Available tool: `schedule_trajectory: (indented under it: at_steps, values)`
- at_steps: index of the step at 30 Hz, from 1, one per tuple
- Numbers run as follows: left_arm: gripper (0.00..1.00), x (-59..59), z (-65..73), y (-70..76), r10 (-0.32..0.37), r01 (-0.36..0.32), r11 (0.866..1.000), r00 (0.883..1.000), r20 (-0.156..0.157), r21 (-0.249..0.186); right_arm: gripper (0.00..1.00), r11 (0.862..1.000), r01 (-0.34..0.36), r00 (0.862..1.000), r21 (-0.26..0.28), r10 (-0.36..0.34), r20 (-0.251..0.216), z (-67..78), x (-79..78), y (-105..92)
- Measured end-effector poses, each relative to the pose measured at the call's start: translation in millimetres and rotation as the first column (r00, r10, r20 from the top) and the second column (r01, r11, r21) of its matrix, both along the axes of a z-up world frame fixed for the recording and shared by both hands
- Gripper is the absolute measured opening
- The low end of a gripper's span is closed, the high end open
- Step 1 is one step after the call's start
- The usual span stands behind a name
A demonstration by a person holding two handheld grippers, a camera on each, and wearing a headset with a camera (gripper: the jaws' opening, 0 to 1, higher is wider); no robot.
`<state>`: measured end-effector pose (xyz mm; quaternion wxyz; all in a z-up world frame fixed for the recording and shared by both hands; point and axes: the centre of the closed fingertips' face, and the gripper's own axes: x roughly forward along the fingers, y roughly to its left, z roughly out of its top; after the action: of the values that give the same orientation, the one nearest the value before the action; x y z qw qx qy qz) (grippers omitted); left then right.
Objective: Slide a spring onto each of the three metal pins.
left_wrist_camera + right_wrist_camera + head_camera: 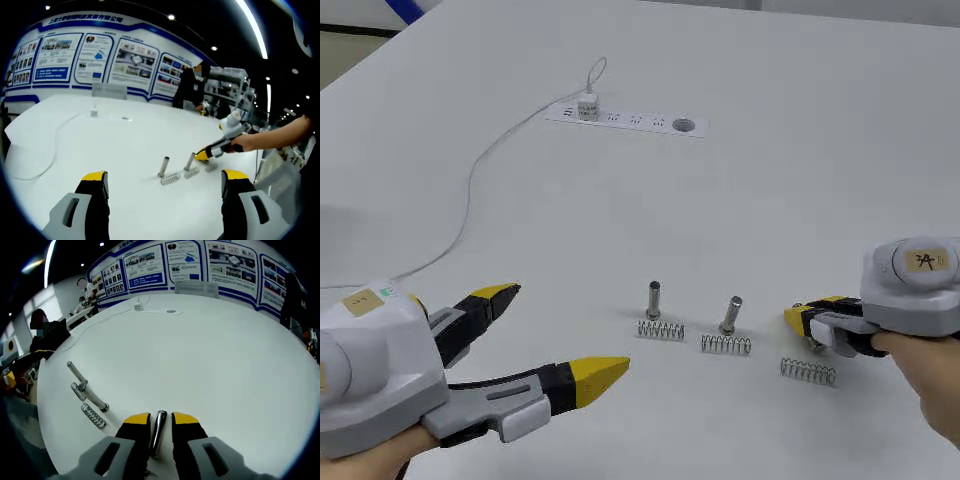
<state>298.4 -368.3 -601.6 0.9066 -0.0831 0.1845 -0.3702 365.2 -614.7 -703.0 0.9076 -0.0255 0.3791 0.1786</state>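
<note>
Jaws of the left gripper (548,335) stand wide apart at 7 o'clock on the table (800,150), grasping nothing. At 4 o'clock the right gripper (802,316) is clenched on a third pin (159,427), largely hidden between its tips. Three springs (661,329) lie flat at centre, two upright pins (653,297) just behind them. At 12 o'clock lies a power strip (625,118) with a white cable (470,190).

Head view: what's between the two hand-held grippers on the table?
In the head view, two standing pins and two springs lie between the left hand-held gripper and the right hand-held gripper.
</note>
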Motion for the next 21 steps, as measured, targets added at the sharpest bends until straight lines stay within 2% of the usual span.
schedule_trajectory:
  at_steps: [5,9,21]
  values:
    - [0.95,1.4,0.2,1.8,0.010,-0.010,1.000,1.000,-0.003,-0.007,0.16,0.997,-0.045,0.999,-0.065,0.045,-0.008,-1.9,-2.8,1.2]
    - [0.95,1.4,-0.9,2.4,0.010,-0.010,1.000,1.000,-0.006,-0.003,0.15,0.994,-0.052,0.998,-0.094,0.048,-0.036,-3.0,-0.8,1.5]
    - [0.94,1.4,0.3,2.6,0.008,-0.008,1.000,1.000,-0.001,-0.005,0.10,0.994,-0.033,0.997,-0.101,0.025,-0.075,-2.7,-1.4,8.3]
